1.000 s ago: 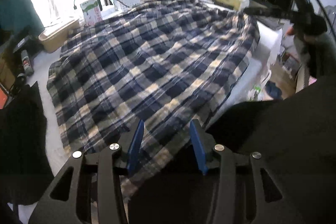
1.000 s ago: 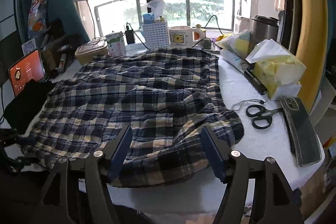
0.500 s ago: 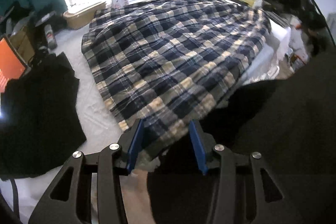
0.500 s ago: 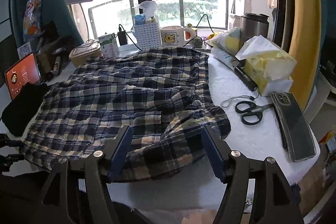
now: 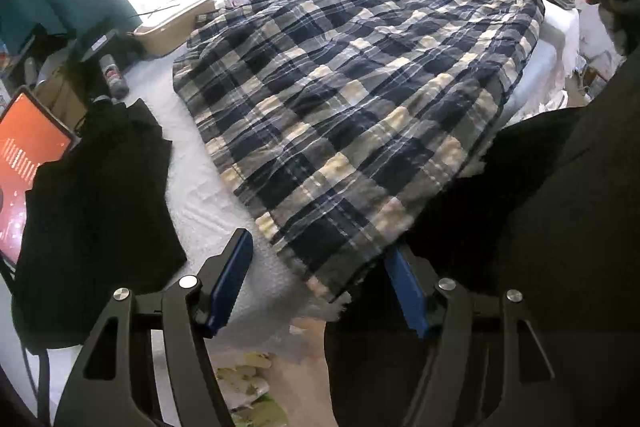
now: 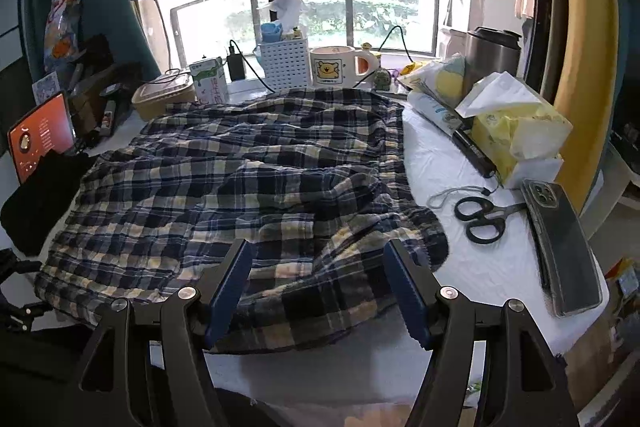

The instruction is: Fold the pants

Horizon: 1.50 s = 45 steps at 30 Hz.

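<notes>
The navy and cream plaid pants (image 5: 360, 99) lie spread over the white-covered table (image 5: 200, 195). My left gripper (image 5: 320, 287) hovers at the near hem corner. Its jaws are opening, and the hem corner lies between the blue pads (image 5: 232, 279) without being pressed. In the right wrist view the same pants (image 6: 248, 195) are rumpled, with a fold near the front edge. My right gripper (image 6: 320, 293) stands open just above that near edge, with cloth below the gap and nothing gripped.
A black garment (image 5: 100, 195) and an orange-screened tablet (image 5: 20, 163) lie left of the pants. Scissors (image 6: 480, 219), a phone (image 6: 560, 243) and a tissue pack (image 6: 516, 131) sit on the right. A mug (image 6: 336, 67), a white basket (image 6: 284, 63) and a carton (image 6: 208, 83) line the window side.
The left gripper has slid left along the near edge to the hem corner, and its jaws have widened. The right gripper has kept still.
</notes>
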{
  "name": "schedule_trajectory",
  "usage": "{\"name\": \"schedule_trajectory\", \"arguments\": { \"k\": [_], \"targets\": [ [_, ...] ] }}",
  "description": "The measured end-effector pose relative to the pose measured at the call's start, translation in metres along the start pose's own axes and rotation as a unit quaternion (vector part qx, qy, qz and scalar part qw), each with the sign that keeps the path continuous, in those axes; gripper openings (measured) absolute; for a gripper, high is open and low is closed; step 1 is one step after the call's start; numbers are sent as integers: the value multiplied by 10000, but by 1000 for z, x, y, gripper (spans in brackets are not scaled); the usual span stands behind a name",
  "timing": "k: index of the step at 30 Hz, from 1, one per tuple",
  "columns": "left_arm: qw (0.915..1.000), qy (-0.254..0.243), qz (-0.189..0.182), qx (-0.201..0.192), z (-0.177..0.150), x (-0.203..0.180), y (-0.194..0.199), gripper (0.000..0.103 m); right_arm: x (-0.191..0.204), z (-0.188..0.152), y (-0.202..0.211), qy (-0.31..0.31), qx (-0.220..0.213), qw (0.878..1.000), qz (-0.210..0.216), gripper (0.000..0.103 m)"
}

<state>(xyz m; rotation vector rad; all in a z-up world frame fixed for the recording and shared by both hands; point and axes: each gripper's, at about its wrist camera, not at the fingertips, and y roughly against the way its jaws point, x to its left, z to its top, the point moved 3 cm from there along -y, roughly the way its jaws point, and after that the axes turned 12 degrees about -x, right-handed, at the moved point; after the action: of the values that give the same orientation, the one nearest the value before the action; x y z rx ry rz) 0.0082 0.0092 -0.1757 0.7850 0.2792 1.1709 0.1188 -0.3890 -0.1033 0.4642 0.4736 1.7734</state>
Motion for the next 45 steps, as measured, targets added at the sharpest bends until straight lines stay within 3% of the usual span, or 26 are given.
{"name": "schedule_trajectory", "arguments": {
  "k": [3, 8, 11, 14, 19, 24, 28, 30, 37, 38, 39, 41, 42, 45],
  "targets": [
    [9996, 152, -98, -203, 2, 1, 5, 60, -7, 0, 3, 162, -36, 9995, -270, 70],
    [9976, 402, -302, -476, 10, 4, 10, 35, -31, -2, 9, 323, -74, 9961, -823, 70],
    [9895, 1132, -725, -528, 14, 16, 12, 22, -48, -4, 13, 339, -62, 9935, -1081, 70],
    [9839, 1522, -754, -563, 14, 23, 10, 10, -62, -10, 14, 323, -18, 9928, -1157, 70],
    [9845, 1431, -755, -673, 20, 16, 9, 4, -74, -32, 0, 565, 260, 9905, -1223, 70],
    [9823, 1400, -672, -1044, 34, 17, 16, 4, -62, -50, -14, 1156, 659, 9879, -800, 70],
    [9773, 1577, -487, -1328, 41, 26, 21, 4, -39, -49, -23, 1548, 498, 9864, -249, 70],
    [9740, 1691, -448, -1443, 44, 30, 24, 3, -38, -47, -29, 1415, 415, 9890, 133, 70],
    [9623, 1938, -236, -1896, 55, 45, 32, 2, -56, -27, -36, 340, -38, 9958, 846, 69],
    [9595, 1972, -194, -2003, 57, 47, 34, 2, -56, -25, -35, 249, -100, 9952, 943, 58],
    [9566, 2001, -155, -2111, 59, 49, 35, 2, -56, -22, -36, 159, -115, 9942, 1056, 36],
    [9519, 2074, -93, -2255, 63, 54, 36, 2, -55, -16, -41, 9, -103, 9931, 1167, 17],
    [9501, 2107, -87, -2298, 65, 55, 37, 2, -53, -13, -42, -19, -138, 9927, 1195, 9],
    [9459, 2133, -56, -2445, 71, 57, 39, 2, -50, -3, -38, -15, -264, 9933, 1128, 6]
  ]
}}
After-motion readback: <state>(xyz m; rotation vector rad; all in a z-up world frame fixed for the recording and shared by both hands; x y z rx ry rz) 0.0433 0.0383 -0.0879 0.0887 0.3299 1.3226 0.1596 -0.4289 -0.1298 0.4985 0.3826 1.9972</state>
